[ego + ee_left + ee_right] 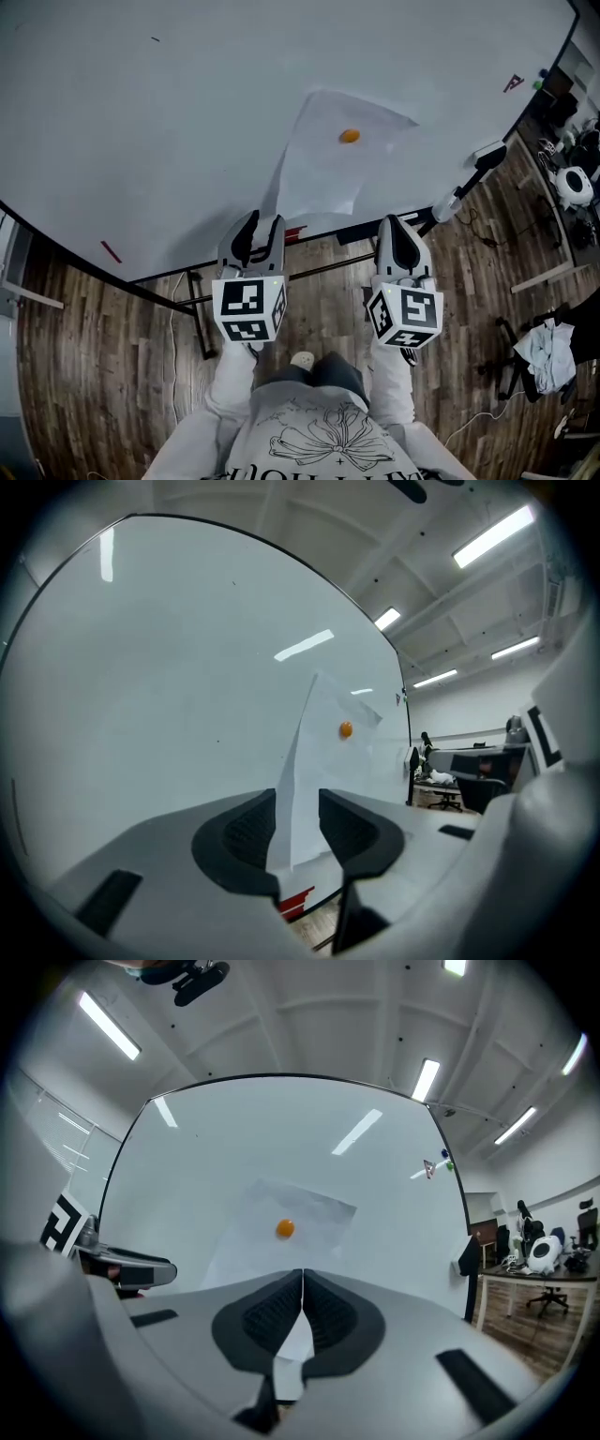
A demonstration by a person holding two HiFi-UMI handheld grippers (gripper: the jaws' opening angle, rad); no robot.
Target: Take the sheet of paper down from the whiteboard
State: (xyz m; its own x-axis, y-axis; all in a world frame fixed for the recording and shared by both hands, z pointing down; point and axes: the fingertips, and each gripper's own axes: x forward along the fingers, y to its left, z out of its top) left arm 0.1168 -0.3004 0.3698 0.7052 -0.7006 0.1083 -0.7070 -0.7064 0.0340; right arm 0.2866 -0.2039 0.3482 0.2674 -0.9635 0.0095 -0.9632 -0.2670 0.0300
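A white sheet of paper [328, 164] hangs on the whiteboard [141, 122], pinned by one orange magnet [349, 136]. Its left edge curls off the board. My left gripper [255, 230] points at the sheet's lower left corner. In the left gripper view the jaws [298, 827] stand open; the lifted paper [323, 752] edge shows in the gap, untouched by the pads, and I cannot tell if it reaches in. My right gripper [398, 234] is right of the sheet's lower right corner. Its jaws [302, 1312] are shut on nothing, facing the paper [253, 1232] and magnet [284, 1229].
A white and black eraser-like object [469, 178] juts from the board's lower edge at right. A red object [295, 232] lies on the ledge under the sheet. The board's stand [197, 319] rests on a wooden floor. Desks and a chair [544, 352] are at right.
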